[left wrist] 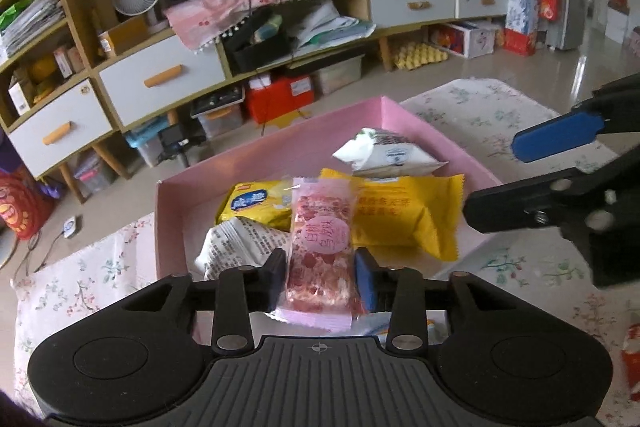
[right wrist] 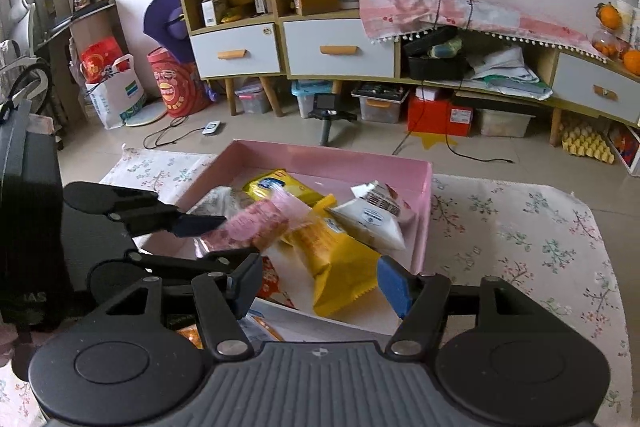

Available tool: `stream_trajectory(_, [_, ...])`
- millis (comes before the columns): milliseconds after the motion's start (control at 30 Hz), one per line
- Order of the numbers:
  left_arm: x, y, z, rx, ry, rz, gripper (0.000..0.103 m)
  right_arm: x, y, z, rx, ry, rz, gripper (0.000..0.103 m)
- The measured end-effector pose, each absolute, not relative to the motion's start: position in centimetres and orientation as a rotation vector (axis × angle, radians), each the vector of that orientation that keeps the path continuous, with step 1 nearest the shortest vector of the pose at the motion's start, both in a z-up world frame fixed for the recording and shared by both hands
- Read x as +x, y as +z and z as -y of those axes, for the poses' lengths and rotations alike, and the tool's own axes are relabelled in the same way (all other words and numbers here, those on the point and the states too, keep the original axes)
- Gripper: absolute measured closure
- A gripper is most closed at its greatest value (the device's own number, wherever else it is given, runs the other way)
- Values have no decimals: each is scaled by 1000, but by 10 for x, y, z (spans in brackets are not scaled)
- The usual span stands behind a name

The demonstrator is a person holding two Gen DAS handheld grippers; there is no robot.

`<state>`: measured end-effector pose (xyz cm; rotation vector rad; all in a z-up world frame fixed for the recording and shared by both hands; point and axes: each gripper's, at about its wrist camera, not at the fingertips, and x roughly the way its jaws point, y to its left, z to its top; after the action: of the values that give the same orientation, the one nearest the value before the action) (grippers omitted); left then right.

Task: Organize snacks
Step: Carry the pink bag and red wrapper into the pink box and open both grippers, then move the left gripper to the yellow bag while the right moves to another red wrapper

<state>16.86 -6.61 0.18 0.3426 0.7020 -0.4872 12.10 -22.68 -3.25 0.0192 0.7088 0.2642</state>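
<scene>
Living room, floral-clothed desk (left wrist: 500,115); pink tray (left wrist: 280,147) ahead of the left tool (left wrist: 320,277). Pink snack packet (left wrist: 320,247) is clamped across its width, held above the tray, long axis pointing forward. Judged light, crinkly, crushable; mid-body grip suits. Right tool (right wrist: 320,285) is spread, empty.

Left gripper (left wrist: 322,277) level, jaws clamped on a pink snack packet (left wrist: 320,247), pointing toward 12 o'clock. Right gripper (right wrist: 320,285) at 3 o'clock of it, jaws spread wide, holding nothing.
</scene>
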Motion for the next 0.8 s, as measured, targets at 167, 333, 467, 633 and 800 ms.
stream_trajectory(167, [154,7,59,341,-481,-708,47,116,-33,235,21,247,-712,56])
stream_trajectory(333, [136,12,47,307,-476,-724,37,106,-30,238,2,234,-705,53])
stream_trajectory(467, [118,13,40,304,-467,-746,29,94,-26,240,-19,227,-702,46])
stream_trajectory(633, [95,13,31,282,-456,-776,18,79,-24,240,-30,230,-705,41])
stream_trajectory(800, [70,10,19,236,-458,-763,11,60,-23,239,-64,251,-700,31])
